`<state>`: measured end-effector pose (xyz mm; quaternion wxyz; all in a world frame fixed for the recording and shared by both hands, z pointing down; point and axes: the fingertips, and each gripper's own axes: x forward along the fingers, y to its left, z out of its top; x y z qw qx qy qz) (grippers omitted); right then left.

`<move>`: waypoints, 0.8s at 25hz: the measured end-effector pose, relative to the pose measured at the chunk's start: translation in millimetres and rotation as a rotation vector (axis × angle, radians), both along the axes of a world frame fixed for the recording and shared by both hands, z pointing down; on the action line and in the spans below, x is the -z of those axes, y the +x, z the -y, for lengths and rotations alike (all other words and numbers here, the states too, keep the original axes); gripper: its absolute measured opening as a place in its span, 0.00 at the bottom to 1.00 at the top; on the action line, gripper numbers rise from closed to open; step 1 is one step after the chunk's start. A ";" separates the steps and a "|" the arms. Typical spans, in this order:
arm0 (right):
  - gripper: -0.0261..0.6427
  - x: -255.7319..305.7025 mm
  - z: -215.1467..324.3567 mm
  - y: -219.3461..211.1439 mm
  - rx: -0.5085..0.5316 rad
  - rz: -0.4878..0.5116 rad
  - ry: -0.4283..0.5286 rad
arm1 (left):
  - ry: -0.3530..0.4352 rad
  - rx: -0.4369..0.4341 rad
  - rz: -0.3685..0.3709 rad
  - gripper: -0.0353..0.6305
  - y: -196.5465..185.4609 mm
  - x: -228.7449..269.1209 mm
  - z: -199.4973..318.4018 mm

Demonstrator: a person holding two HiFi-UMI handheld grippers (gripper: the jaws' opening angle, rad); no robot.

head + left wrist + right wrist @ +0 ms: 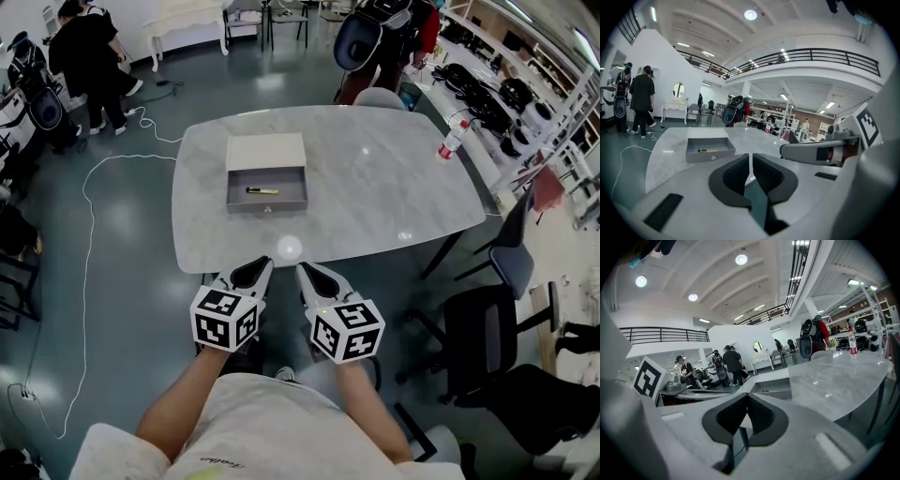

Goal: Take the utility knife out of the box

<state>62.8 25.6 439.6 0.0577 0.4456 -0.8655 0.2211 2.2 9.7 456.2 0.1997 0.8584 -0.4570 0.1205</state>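
An open grey box [267, 200] with its pale lid behind it lies on the left part of the grey marble table [384, 192]. A yellow and black utility knife [262, 190] rests inside it. Both grippers hover side by side off the near table edge, well short of the box. My left gripper [260, 267] and right gripper [307, 271] are shut and hold nothing. In the left gripper view the shut jaws [750, 158] point past the box [709, 146] and knife [707, 150]. The right gripper [746, 398] sees the box [774, 389] ahead.
A plastic bottle [452, 142] stands near the table's right edge. Dark office chairs [487, 330] are at the right of the table, shelving [544, 103] beyond them. A white cable [89, 225] runs over the floor on the left, where people [89, 56] stand.
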 end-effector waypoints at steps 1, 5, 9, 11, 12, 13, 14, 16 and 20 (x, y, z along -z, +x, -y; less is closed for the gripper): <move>0.05 -0.9 4.1 -2.5 0.003 -0.002 -0.002 | -0.001 0.001 -0.001 0.09 -1.7 -0.9 4.1; 0.05 -2.9 26.4 -13.5 0.014 -0.013 -0.006 | -0.006 -0.001 -0.006 0.09 -9.9 -3.3 27.8; 0.05 -4.9 55.2 -22.7 0.014 -0.024 -0.011 | -0.012 -0.005 -0.012 0.09 -18.4 -7.5 58.5; 0.05 -5.0 69.5 -27.0 0.012 -0.030 -0.014 | -0.015 -0.010 -0.015 0.09 -22.6 -8.4 73.2; 0.05 -5.2 76.2 -29.0 0.011 -0.033 -0.016 | -0.017 -0.012 -0.017 0.09 -24.7 -8.9 80.3; 0.05 -5.5 82.8 -31.3 0.009 -0.035 -0.018 | -0.019 -0.014 -0.018 0.09 -26.9 -9.6 87.3; 0.05 -5.8 89.4 -33.9 0.008 -0.039 -0.020 | -0.022 -0.017 -0.020 0.09 -29.5 -10.3 94.3; 0.05 -7.1 102.9 -40.0 0.004 -0.046 -0.025 | -0.027 -0.023 -0.024 0.09 -34.9 -12.2 108.7; 0.05 -7.8 129.4 -52.4 -0.003 -0.060 -0.033 | -0.036 -0.034 -0.029 0.09 -46.3 -14.7 136.0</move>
